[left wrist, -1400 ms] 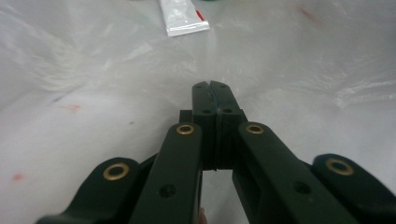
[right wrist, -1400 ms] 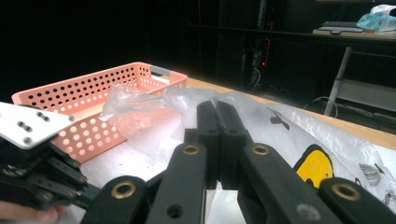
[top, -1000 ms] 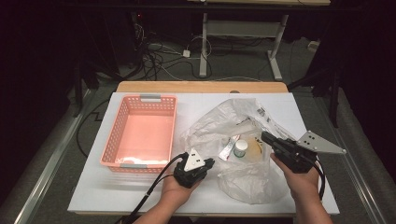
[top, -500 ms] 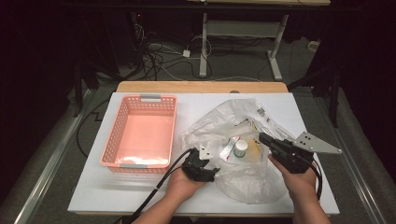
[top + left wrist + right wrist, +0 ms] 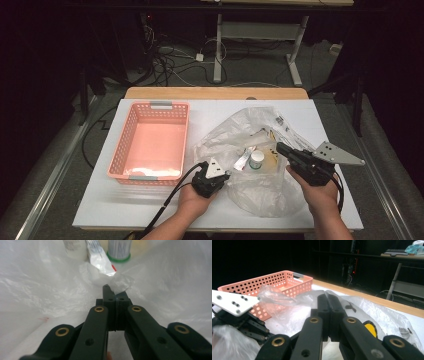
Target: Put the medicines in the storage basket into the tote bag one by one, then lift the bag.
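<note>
A clear plastic bag (image 5: pixel 260 195) lies crumpled on the white table (image 5: pixel 125 205). Inside it are a small white-capped bottle (image 5: pixel 257 159), a silver packet (image 5: pixel 242 160) and something yellow (image 5: pixel 272 157). My left gripper (image 5: pixel 226 175) is at the bag's left edge, shut on a bunched fold of the bag (image 5: pixel 121 281); the packet (image 5: pixel 98 257) and bottle (image 5: pixel 119 250) lie just beyond. My right gripper (image 5: pixel 279 146) hovers at the bag's right side, jaws shut (image 5: pixel 328 297). Film lies around it; I see none pinched.
A pink perforated basket (image 5: pixel 120 150) stands left of the bag, with something pale lying flat along its front. A wooden strip (image 5: pixel 215 93) runs along the table's far edge. Cables and desk legs are on the floor beyond.
My left gripper has shifted right and turned its jaws into the bag's edge. The right gripper has barely moved.
</note>
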